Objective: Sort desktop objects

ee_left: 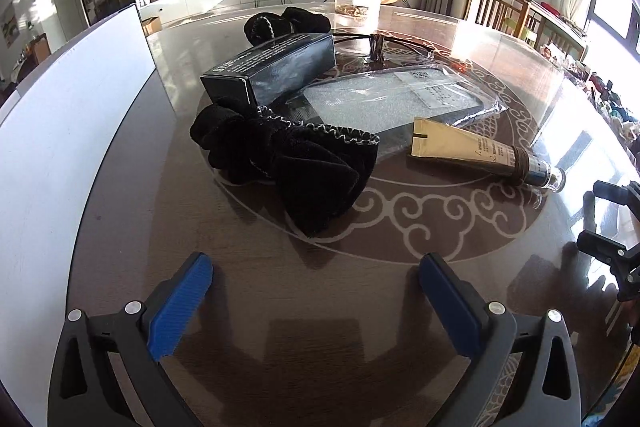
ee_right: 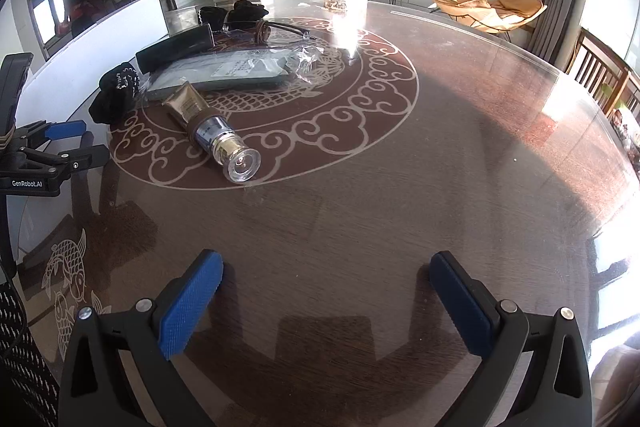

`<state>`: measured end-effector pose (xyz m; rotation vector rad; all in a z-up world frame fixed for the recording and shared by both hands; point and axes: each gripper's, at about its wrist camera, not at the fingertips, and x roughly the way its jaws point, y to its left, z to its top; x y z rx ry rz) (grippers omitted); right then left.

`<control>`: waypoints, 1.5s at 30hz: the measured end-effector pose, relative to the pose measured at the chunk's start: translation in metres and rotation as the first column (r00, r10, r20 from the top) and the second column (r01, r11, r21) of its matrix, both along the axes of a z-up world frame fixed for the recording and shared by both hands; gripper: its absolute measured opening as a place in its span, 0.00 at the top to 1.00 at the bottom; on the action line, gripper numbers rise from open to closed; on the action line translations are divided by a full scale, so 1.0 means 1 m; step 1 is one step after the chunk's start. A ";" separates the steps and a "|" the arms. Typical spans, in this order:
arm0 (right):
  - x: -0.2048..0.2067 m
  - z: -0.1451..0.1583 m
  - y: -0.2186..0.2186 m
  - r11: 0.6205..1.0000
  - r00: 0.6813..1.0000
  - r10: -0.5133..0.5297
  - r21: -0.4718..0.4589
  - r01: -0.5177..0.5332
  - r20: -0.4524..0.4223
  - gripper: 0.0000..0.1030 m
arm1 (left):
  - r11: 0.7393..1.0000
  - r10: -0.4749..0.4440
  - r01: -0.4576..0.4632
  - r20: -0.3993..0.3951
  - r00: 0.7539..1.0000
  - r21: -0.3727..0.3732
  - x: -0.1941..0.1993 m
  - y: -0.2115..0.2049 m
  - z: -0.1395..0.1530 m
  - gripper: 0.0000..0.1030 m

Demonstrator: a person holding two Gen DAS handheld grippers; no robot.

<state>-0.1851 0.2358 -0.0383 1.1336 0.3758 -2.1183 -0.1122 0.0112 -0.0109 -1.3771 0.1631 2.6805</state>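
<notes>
Both grippers [ee_left: 316, 295] [ee_right: 326, 297] low over table [ee_right: 360, 187], fingers [ee_left: 182, 307] apart.

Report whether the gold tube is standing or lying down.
Lying down: the gold cosmetic tube with clear cap rests lengthwise on the glass-topped table, cap toward the right gripper.

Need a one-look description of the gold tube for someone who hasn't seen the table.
On the round table, find the pale scroll ring; the gold tube lies across its near edge, beside the bagged grey pad. It is the only gold item, ending in a clear cap.
</notes>
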 end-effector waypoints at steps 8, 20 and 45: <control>0.000 0.000 0.000 1.000 1.000 0.003 0.000 -0.003 0.000 0.00 | 1.000 0.000 0.000 0.000 1.000 0.000 0.000 0.000 0.000 0.00; 0.000 0.000 0.000 1.000 1.000 0.007 0.001 -0.007 0.000 0.00 | 1.000 0.000 0.000 0.000 1.000 0.000 0.000 0.000 0.000 0.00; 0.002 0.010 -0.038 0.948 0.950 0.313 0.065 -0.313 0.002 0.00 | 1.000 0.001 -0.001 0.000 1.000 0.000 0.000 0.000 -0.001 0.00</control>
